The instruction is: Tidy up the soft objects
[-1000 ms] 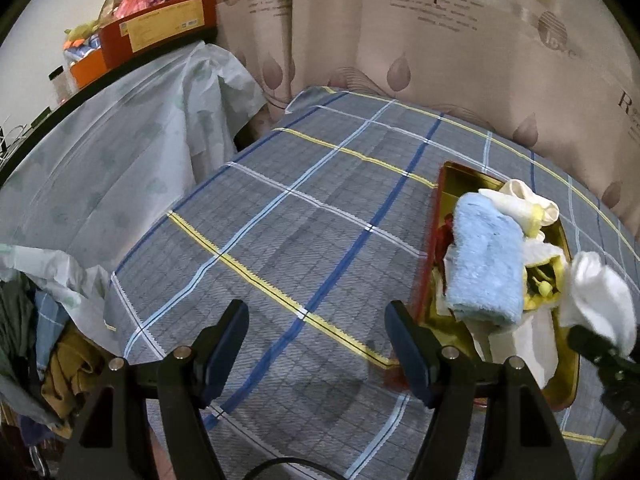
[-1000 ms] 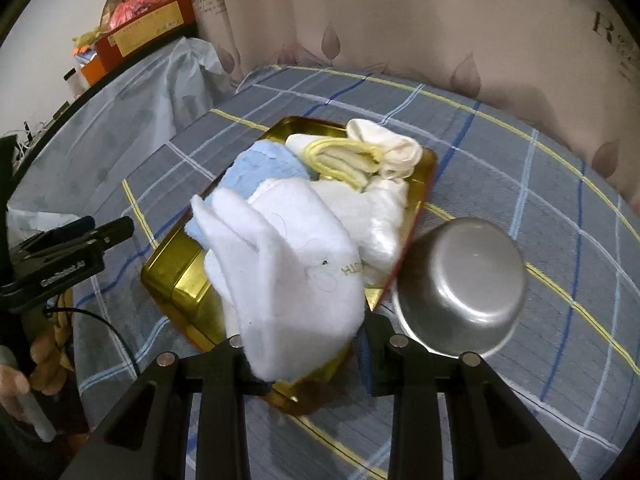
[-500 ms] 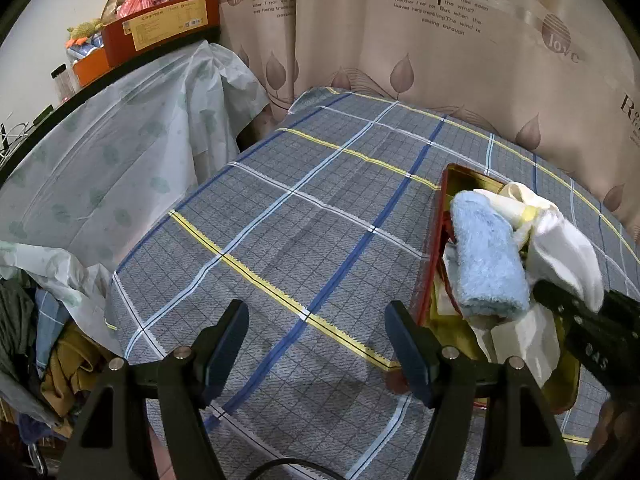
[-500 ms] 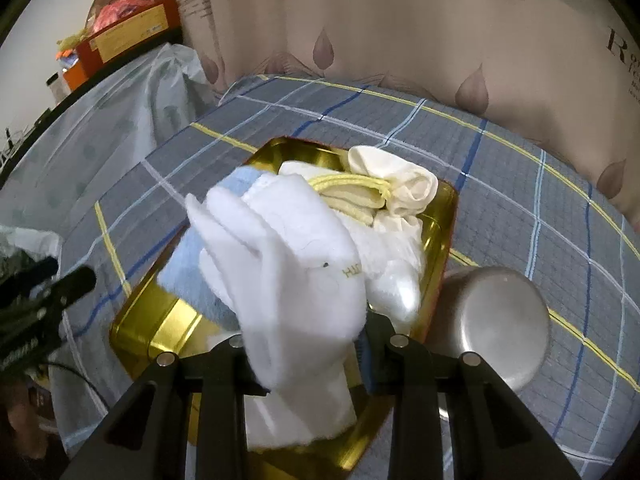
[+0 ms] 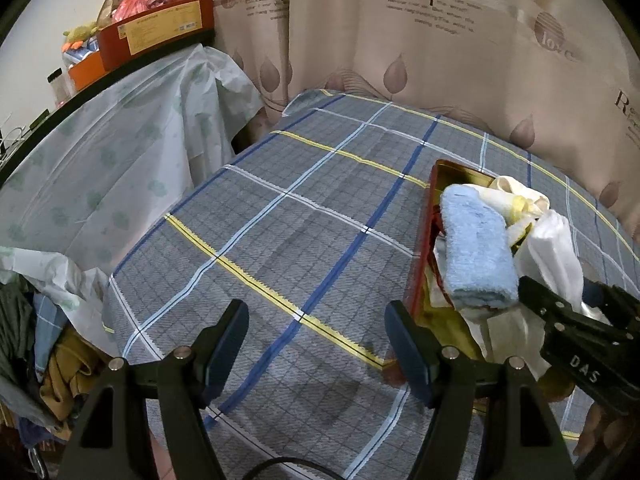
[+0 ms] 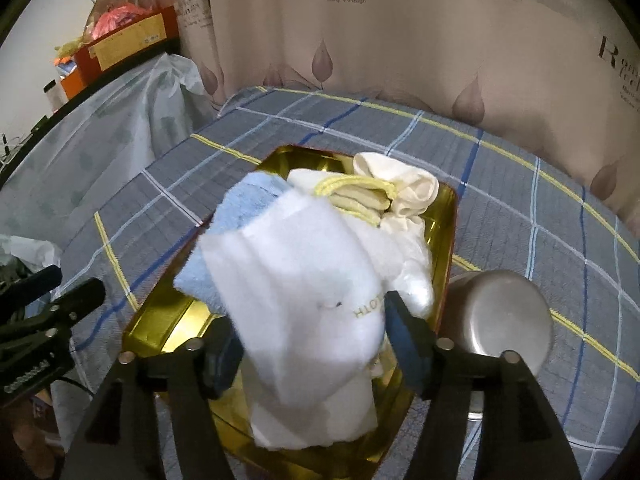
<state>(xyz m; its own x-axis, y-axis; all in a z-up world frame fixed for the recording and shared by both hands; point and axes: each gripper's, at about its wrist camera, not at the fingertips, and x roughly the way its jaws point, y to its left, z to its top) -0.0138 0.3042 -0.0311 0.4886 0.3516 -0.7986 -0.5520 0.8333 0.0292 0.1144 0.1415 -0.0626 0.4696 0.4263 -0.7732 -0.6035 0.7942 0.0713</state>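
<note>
A gold tray (image 6: 160, 320) with a red outside (image 5: 420, 256) sits on the plaid cloth. It holds a blue towel (image 5: 474, 256), also in the right wrist view (image 6: 240, 208), a cream and yellow cloth bundle (image 6: 384, 188) and white cloths. My right gripper (image 6: 316, 336) has opened wide over the tray's near end. A white cloth (image 6: 304, 276) lies between its fingers, blurred, dropping onto the pile. In the left wrist view the right gripper (image 5: 560, 300) is by the same white cloth (image 5: 552, 252). My left gripper (image 5: 316, 336) is open and empty over the table left of the tray.
A steel bowl (image 6: 504, 316) lies upside down right of the tray. A beige curtain (image 5: 400, 40) hangs behind the table. A plastic-covered shelf (image 5: 100, 140) with red boxes (image 5: 156, 28) stands left. Clothes (image 5: 40, 352) pile at the lower left.
My right gripper carried the white cloth forward over the tray, then its jaws opened and the cloth slipped down onto the pile. My left gripper stayed still.
</note>
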